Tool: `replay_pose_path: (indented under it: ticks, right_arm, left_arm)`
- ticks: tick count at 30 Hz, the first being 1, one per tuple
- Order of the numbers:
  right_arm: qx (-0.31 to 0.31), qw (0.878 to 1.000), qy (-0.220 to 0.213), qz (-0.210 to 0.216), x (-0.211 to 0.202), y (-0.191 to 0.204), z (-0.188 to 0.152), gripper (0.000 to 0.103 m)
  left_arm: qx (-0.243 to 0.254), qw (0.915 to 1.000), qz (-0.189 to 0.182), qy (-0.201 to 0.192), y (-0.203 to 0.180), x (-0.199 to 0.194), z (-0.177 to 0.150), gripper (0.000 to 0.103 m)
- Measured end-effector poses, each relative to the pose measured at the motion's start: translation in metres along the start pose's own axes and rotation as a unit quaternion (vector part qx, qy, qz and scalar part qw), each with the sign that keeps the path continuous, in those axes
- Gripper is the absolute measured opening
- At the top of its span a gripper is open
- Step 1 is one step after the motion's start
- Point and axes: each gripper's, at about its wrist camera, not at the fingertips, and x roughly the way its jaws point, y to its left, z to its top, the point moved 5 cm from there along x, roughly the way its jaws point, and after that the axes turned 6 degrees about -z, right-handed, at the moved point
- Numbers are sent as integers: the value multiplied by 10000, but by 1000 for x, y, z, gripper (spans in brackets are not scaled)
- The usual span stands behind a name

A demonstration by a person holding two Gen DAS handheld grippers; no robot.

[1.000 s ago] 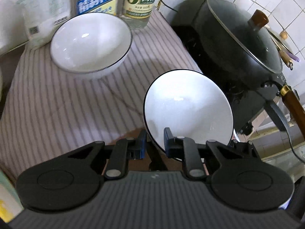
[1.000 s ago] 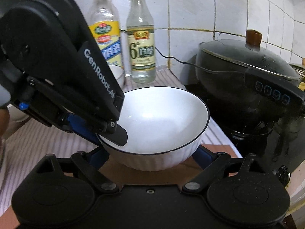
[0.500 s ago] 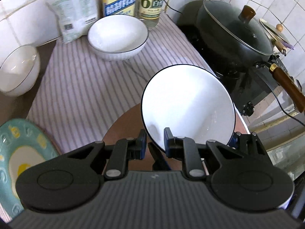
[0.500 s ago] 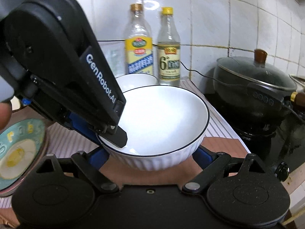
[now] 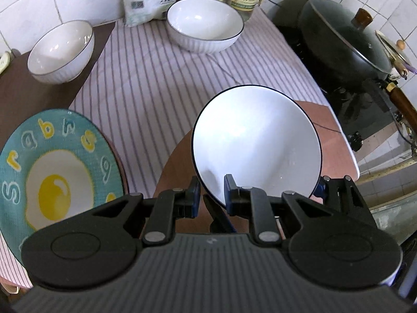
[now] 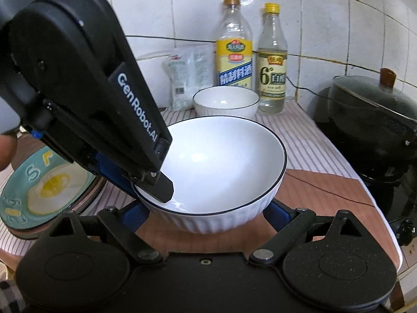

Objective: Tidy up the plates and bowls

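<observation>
My left gripper (image 5: pixel 211 191) is shut on the near rim of a white bowl with a dark rim line (image 5: pixel 256 143), held above the counter; it also shows in the right wrist view (image 6: pixel 221 167). My right gripper (image 6: pixel 206 215) has its blue fingers (image 6: pixel 276 212) spread wide on both sides of that bowl's ribbed base, touching or nearly so. A second white bowl (image 5: pixel 206 27) stands on the striped cloth by the bottles. A third bowl (image 5: pixel 61 52) sits at the far left. A teal plate with a fried-egg picture (image 5: pixel 56 177) lies at the near left.
Two bottles (image 6: pixel 272 62) and a white packet (image 6: pixel 186 78) stand against the tiled wall. A black lidded pot (image 5: pixel 346 39) on a stove is at the right. A striped cloth (image 5: pixel 146 86) covers the counter; a reddish board (image 6: pixel 320 193) lies under the held bowl.
Both grippers and the held bowl have drawn back and up from the wall. The far bowl and bottles look smaller, and the teal plate and third bowl have come into view.
</observation>
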Motion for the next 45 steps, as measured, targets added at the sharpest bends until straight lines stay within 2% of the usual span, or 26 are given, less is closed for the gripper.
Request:
replay_pose_path:
  ticks: [8,12,20,23,29,34,36,45]
  right_arm:
    - [-240,9995,34,185,12,7,-10,96]
    - [-122,9995,173,254,20,7,-17,96]
    - [-212,9993,258,174,20,10,-18,95]
    - [-496,9978,431,-60,17,17,-15,95]
    - [-514,9970,539,-230,-3,14,-9,95]
    - [-407,9982,420,-155,-27,11,3,95]
    - [-357,9987,349,-143,-35,11,10,95]
    - [-24,9996,209,-164,-50,3,46,95]
  left_arm:
    - [-107,9997,144,183,10,12,-6,17]
    - [-214,9992,130,320,15,19,-9,17]
    - [-252,9991,85,333,16,19,-8,17]
    - [-282,9989,48,377,16,18,-8,20]
    - [-122,9994,-51,321,12,3,-8,30]
    - [-84,9996,-90,240,15,-14,-6,31]
    - [-47,9997,-204,105,17,-24,-4,38]
    - [8,9995,-193,-235,32,-62,12,40]
